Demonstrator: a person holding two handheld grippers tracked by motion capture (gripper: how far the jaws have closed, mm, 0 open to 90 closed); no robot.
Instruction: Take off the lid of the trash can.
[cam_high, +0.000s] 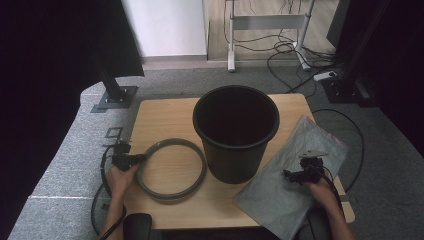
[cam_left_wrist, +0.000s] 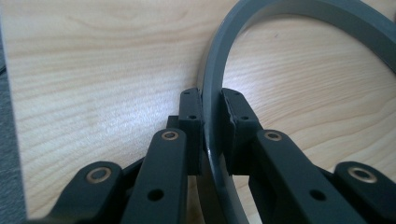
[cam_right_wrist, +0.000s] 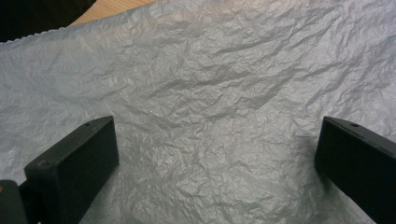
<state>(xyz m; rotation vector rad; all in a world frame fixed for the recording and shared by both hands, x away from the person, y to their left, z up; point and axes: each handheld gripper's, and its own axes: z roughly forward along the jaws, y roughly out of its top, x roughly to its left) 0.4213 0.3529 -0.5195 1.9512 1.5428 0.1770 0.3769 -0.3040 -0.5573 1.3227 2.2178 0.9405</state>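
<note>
A black bin (cam_high: 236, 131) stands upright in the middle of the small wooden table (cam_high: 165, 115). Left of it lies a grey ring (cam_high: 171, 168) flat on the wood. My left gripper (cam_high: 135, 159) is shut on the ring's left side; in the left gripper view the ring's band (cam_left_wrist: 219, 84) runs between the two closed pads (cam_left_wrist: 192, 114). A crumpled grey plastic bag (cam_high: 292, 177) lies flat at the right, overhanging the table's front edge. My right gripper (cam_high: 300, 167) hovers just above the bag (cam_right_wrist: 210, 107), its jaws wide open with nothing between them.
Grey carpet surrounds the table. A black stand base (cam_high: 116, 96) sits at the back left, a white frame's legs (cam_high: 232, 55) and loose cables (cam_high: 295, 55) at the back. A dark round seat (cam_high: 137, 226) is at the front edge.
</note>
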